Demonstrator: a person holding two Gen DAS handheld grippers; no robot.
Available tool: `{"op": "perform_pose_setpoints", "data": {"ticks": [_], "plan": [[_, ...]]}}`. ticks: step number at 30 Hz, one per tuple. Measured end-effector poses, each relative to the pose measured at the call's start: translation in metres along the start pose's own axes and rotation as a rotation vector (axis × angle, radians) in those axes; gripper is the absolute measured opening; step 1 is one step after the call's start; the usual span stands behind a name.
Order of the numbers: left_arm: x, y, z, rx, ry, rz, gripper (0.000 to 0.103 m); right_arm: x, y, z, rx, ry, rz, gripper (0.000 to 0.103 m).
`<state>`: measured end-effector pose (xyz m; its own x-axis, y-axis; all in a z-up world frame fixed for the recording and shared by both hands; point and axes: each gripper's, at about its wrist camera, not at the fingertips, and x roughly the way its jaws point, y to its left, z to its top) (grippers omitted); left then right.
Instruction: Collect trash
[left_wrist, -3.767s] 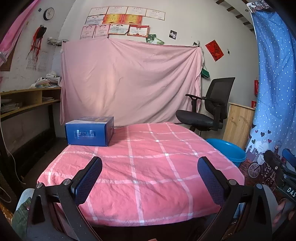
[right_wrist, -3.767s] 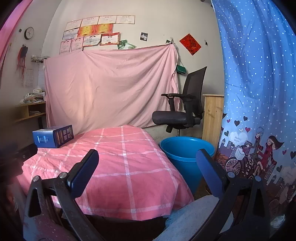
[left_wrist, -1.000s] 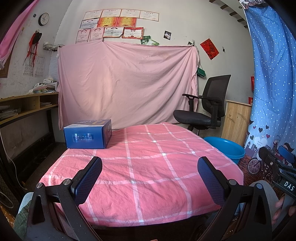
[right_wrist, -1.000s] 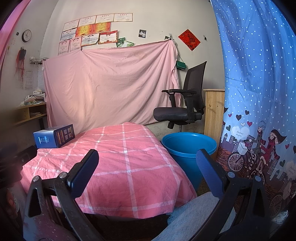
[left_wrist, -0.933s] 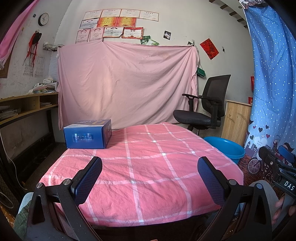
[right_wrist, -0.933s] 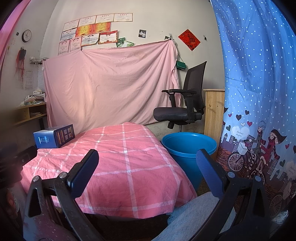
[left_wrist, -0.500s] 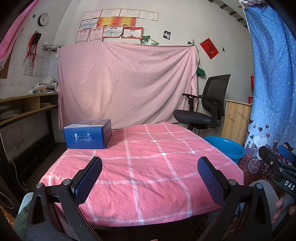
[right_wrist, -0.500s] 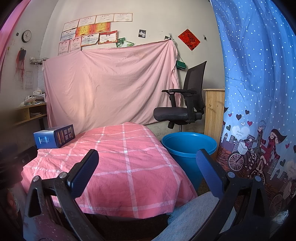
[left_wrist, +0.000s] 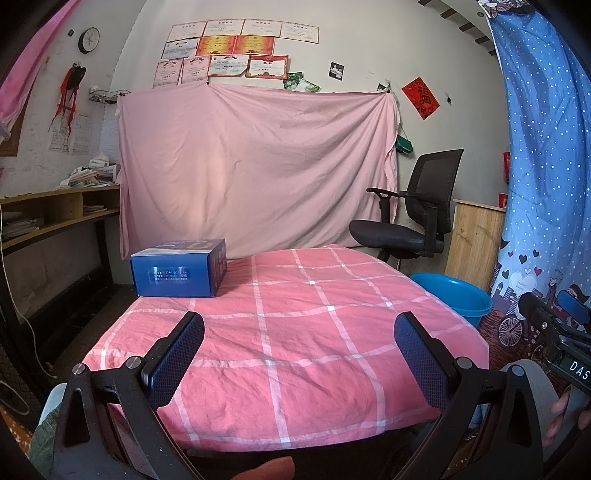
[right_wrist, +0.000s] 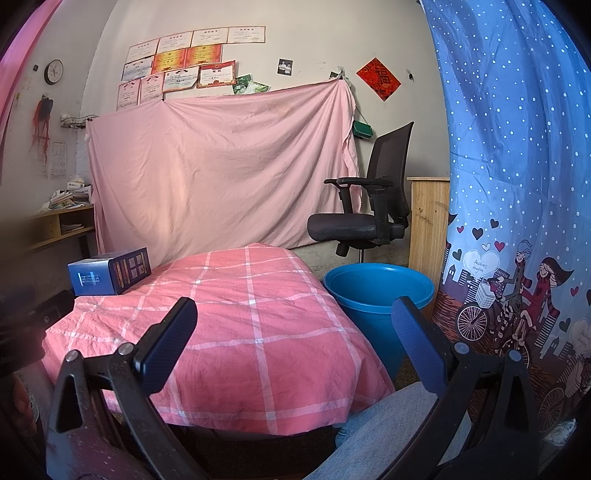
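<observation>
1. Small room with a pale wall, a pink sheet (left_wrist: 258, 166) pinned across it, and certificates (left_wrist: 236, 48) taped above.
2. Blue dotted curtain (right_wrist: 517, 147) hanging at the right edge, cartoon cyclists printed along its hem.
3. In the middle, a surface (left_wrist: 295, 332) draped in a pink cloth with a white grid, otherwise bare apart from one box.
4. Black office chair (left_wrist: 417, 214) behind the far right corner of the surface, next to a wooden cabinet (right_wrist: 426, 221).
5. Blue bin (right_wrist: 376, 295) on the floor just beside the right edge of the surface, mouth open upward; inside not visible.
6. Blue box (left_wrist: 179, 267) resting on the far left corner of the surface, well apart from both tools and from the bin.
7. Left gripper (left_wrist: 299, 354) held low at the near edge of the surface, fingers (left_wrist: 177, 354) spread wide, nothing between them.
8. Right gripper (right_wrist: 295, 343) likewise low at the near edge, angled toward the bin side, fingers (right_wrist: 166, 343) wide apart and empty.
9. Part of a hand (left_wrist: 565, 410) at the lower right of the left wrist view, wrapped around the other tool's handle.
10. Wall clock (left_wrist: 88, 40) high on the left.
</observation>
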<state>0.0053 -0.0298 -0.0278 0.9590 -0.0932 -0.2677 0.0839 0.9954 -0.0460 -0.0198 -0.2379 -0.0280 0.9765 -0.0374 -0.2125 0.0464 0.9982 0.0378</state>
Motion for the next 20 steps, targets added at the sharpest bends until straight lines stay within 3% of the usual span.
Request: {"op": "perform_pose_setpoints", "data": {"ticks": [20], "plan": [[0.0007, 0.0059, -0.0038, 0.020, -0.003, -0.001, 0.101, -0.0011, 0.0068, -0.0003, -0.001, 0.004, 0.004, 0.103]]}}
